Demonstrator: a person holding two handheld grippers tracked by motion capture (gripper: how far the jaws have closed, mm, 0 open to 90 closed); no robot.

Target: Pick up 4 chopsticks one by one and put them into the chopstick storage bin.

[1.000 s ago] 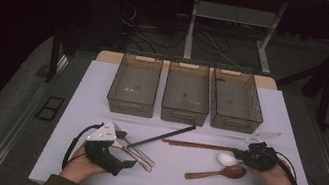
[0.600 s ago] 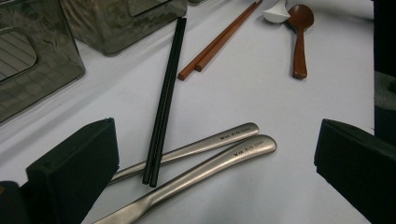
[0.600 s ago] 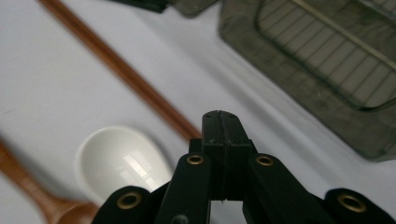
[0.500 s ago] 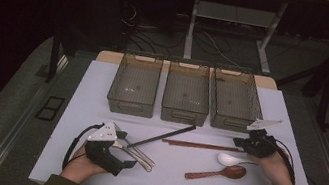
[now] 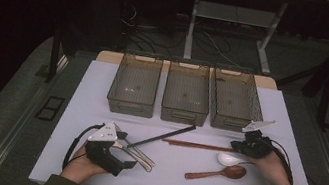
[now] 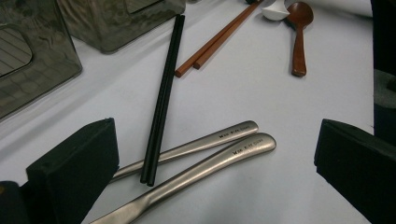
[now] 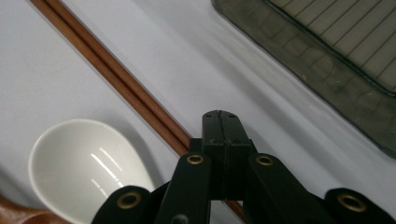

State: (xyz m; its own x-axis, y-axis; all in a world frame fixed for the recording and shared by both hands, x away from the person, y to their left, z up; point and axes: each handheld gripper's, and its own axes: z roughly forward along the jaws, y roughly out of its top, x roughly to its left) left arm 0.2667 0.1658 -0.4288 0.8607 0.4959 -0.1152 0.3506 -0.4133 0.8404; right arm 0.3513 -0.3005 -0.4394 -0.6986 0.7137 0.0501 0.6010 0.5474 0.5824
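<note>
My left gripper (image 5: 127,160) rests at the table's front left, open wide. In the left gripper view its jaws (image 6: 215,158) stand either side of two metal utensil handles (image 6: 210,149), with a black chopstick pair (image 6: 163,88) lying across them. My right gripper (image 5: 240,147) is shut at the right end of the brown chopsticks (image 5: 199,145). In the right gripper view its closed tips (image 7: 220,123) hover over those chopsticks (image 7: 116,77), and nothing shows between the pads. A white spoon (image 5: 230,159) and a wooden spoon (image 5: 217,173) lie just in front.
Three grey mesh bins (image 5: 130,107) (image 5: 184,116) (image 5: 231,123) stand in a row at the back of the white table (image 5: 102,87). The rightmost bin (image 7: 327,56) is close to my right gripper. Cables trail from both grippers.
My right gripper has shifted a little to the left and away from the person, to the end of the brown chopsticks. The left gripper has stayed put.
</note>
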